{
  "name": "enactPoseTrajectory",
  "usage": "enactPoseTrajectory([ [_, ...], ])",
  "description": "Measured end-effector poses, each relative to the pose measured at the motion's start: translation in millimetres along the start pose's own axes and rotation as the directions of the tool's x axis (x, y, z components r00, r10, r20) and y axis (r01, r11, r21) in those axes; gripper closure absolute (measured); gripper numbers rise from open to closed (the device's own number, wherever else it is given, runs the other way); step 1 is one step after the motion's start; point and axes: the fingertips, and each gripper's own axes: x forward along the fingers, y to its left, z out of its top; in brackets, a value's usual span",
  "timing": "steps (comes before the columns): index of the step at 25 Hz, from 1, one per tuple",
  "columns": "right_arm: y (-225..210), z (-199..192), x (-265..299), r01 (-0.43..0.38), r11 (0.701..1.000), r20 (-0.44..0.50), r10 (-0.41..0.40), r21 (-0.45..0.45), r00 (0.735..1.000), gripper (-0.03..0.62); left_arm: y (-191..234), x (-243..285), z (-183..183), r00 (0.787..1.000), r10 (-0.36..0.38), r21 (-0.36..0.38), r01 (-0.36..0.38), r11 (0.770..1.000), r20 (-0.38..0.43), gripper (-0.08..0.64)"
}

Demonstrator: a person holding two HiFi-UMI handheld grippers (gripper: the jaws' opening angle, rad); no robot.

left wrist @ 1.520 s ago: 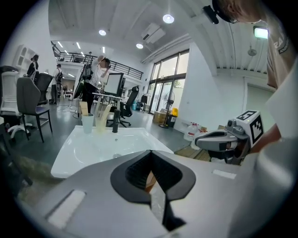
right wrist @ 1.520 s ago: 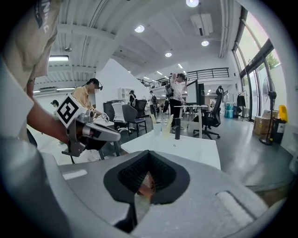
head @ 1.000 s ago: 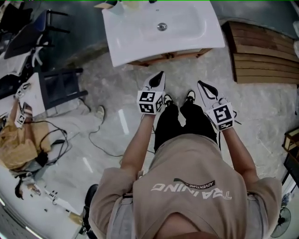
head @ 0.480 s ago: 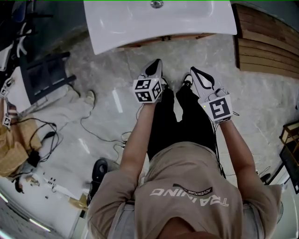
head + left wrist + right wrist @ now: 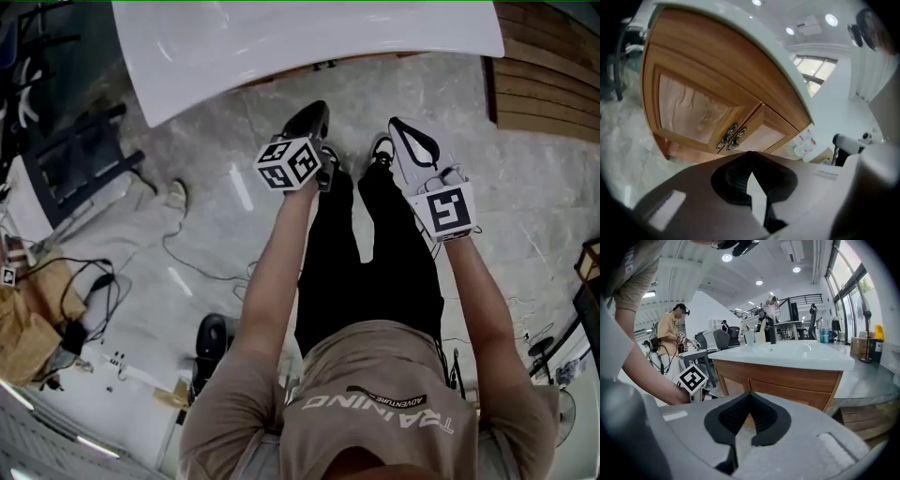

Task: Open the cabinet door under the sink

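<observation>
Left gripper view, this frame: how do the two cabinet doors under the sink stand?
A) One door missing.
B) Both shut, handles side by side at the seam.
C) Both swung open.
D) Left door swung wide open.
B: both cabinet doors sit flush in the wooden front, with the two metal handles next to each other where the doors meet.

"TRAINING" in white on tan shirt (image 5: pixel 375 375), smaller "ADVENTURE" beside it, both upside down

Pale floor (image 5: pixel 530 220) bears cables (image 5: pixel 199 274), perhaps a shoe (image 5: pixel 176 194).
</observation>
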Motion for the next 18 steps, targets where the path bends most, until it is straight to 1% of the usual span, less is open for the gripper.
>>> enactPoseTrajectory([
  [2, -1.0, -12.9, 5.8, -0.003, 1.0, -0.018, 0.003, -0.014, 1.0, 0.591, 8.6, 13.1, -4.7, 0.999, -0.041, -0.089, 0.044, 0.995, 0.035, 0.543],
  [4, -1.2, -23.7, 13.8, -0.009, 1.0, -0.034, 0.009, 0.013, 0.999, 0.591, 14.2, 24.2, -3.9, 0.992, -0.083, -0.152, 0.097, 0.984, 0.094, 0.543],
  [5, -1.5, -27.0, 18.1, -0.01, 0.999, -0.032, 0.012, 0.039, 0.999, 0.591, 17.6, 28.6, -2.7, 0.986, -0.101, -0.205, 0.128, 0.97, 0.135, 0.542],
  [6, -2.1, -30.0, 21.5, -0.012, 0.999, -0.029, 0.013, 0.053, 1.0, 0.591, 21.7, 32.5, -2.5, 0.977, -0.115, -0.284, 0.163, 0.945, 0.18, 0.543],
  [7, -2.9, -32.5, 23.8, -0.013, 0.999, -0.026, 0.014, 0.053, 1.0, 0.591, 25.5, 36.1, -3.1, 0.965, -0.123, -0.386, 0.207, 0.899, 0.231, 0.543],
  [8, -3.6, -34.2, 25.4, -0.014, 0.999, -0.024, 0.015, 0.05, 1.0, 0.591, 28.0, 39.6, -3.2, 0.95, -0.123, -0.496, 0.258, 0.829, 0.288, 0.543],
  [9, -4.5, -35.4, 26.4, -0.014, 0.999, -0.021, 0.015, 0.053, 1.0, 0.591, 31.0, 42.7, -2.7, 0.932, -0.111, -0.586, 0.306, 0.75, 0.345, 0.545],
  [10, -5.9, -36.0, 27.0, -0.013, 0.998, -0.016, 0.014, 0.055, 1.0, 0.591, 37.0, 45.3, -2.5, 0.917, -0.087, -0.636, 0.336, 0.695, 0.388, 0.535],
  [11, -7.9, -36.1, 27.7, -0.014, 0.998, -0.011, 0.014, 0.055, 1.0, 0.591, 45.6, 47.1, -3.0, 0.907, -0.059, -0.656, 0.346, 0.671, 0.417, 0.537],
  [13, -12.4, -37.3, 28.9, -0.011, 0.997, -0.01, 0.012, 0.079, 1.0, 0.591, 61.4, 48.9, -4.8, 0.891, -0.009, -0.674, 0.349, 0.651, 0.454, 0.54],
  [14, -15.1, -38.8, 29.2, -0.007, 0.996, -0.01, 0.008, 0.084, 1.0, 0.591, 66.7, 49.4, -5.9, 0.886, 0.005, -0.678, 0.351, 0.646, 0.464, 0.54],
  [16, -20.0, -42.8, 29.7, 0.002, 0.997, -0.01, -0.001, 0.076, 1.0, 0.591, 72.2, 50.9, -7.1, 0.879, 0.012, -0.677, 0.358, 0.643, 0.477, 0.538],
  [17, -21.4, -45.1, 30.1, 0.004, 0.996, -0.014, -0.003, 0.089, 1.0, 0.591, 72.9, 52.3, -7.3, 0.875, 0.011, -0.677, 0.367, 0.638, 0.484, 0.535],
  [18, -22.1, -47.9, 30.2, 0.007, 0.994, -0.022, -0.004, 0.11, 1.0, 0.591, 72.9, 53.9, -7.7, 0.869, 0.014, -0.683, 0.379, 0.624, 0.495, 0.534],
])
